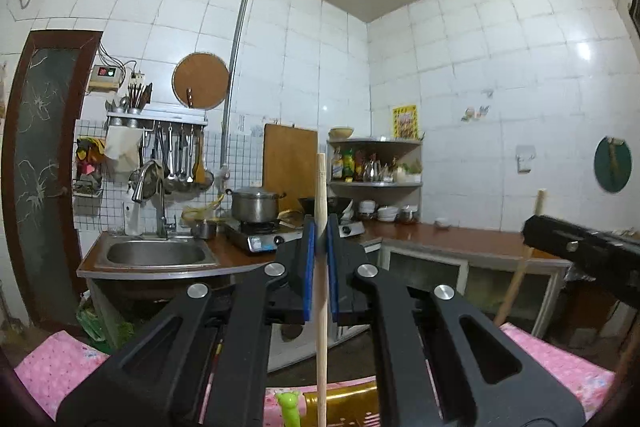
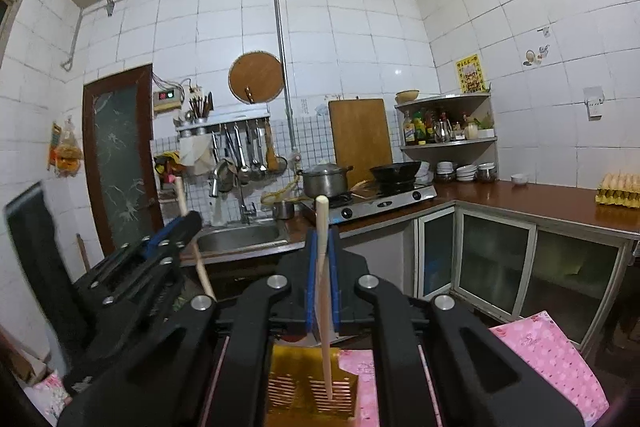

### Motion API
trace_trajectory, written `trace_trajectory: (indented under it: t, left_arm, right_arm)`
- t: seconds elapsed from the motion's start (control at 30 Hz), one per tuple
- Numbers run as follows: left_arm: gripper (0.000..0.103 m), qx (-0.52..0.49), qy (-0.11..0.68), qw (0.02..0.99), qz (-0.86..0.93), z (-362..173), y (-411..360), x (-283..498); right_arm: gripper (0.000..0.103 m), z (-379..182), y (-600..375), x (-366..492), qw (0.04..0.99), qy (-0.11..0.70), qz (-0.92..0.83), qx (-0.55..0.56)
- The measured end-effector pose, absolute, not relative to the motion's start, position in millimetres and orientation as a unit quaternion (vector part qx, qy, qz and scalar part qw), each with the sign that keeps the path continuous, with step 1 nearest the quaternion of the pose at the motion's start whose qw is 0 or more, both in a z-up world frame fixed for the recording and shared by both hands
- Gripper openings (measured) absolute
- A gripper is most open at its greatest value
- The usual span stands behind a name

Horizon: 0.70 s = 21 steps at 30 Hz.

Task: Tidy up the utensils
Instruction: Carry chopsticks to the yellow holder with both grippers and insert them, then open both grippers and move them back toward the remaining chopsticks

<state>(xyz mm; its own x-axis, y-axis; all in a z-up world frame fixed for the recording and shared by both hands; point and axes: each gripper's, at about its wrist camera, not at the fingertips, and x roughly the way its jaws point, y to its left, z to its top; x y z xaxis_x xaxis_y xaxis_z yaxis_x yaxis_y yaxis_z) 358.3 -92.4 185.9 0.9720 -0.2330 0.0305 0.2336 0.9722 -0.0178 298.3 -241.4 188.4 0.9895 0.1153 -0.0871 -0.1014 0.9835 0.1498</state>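
Claws (image 1: 320, 251) (image 2: 322, 267) around upright chopsticks (image 1: 321, 307) (image 2: 325, 315)

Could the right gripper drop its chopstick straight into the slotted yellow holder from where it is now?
Probably yes. The right gripper is shut on a chopstick held nearly upright, its lower tip hanging over the yellow holder below. Nothing shows between tip and holder, though how high the tip hangs cannot be judged.
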Motion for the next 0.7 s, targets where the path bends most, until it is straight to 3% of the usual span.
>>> trace_trajectory:
  t: [0.43, 0.67, 0.7]
  left_arm:
    - [0.006, -0.015, 0.140, 0.984, -0.112, 100, -71, 390]
    - [0.024, 0.019, 0.201, 0.975, -0.096, 94, -56, 370]
    - [0.029, 0.014, 0.207, 0.973, -0.097, 96, -51, 366]
  right_arm:
    - [0.006, 134, -248, 346, 0.983, 0.162, 0.057, 0.059]
    - [0.008, 115, -251, 340, 0.974, 0.210, 0.064, 0.062]
    - [0.016, 114, -252, 338, 0.973, 0.211, 0.063, 0.063]
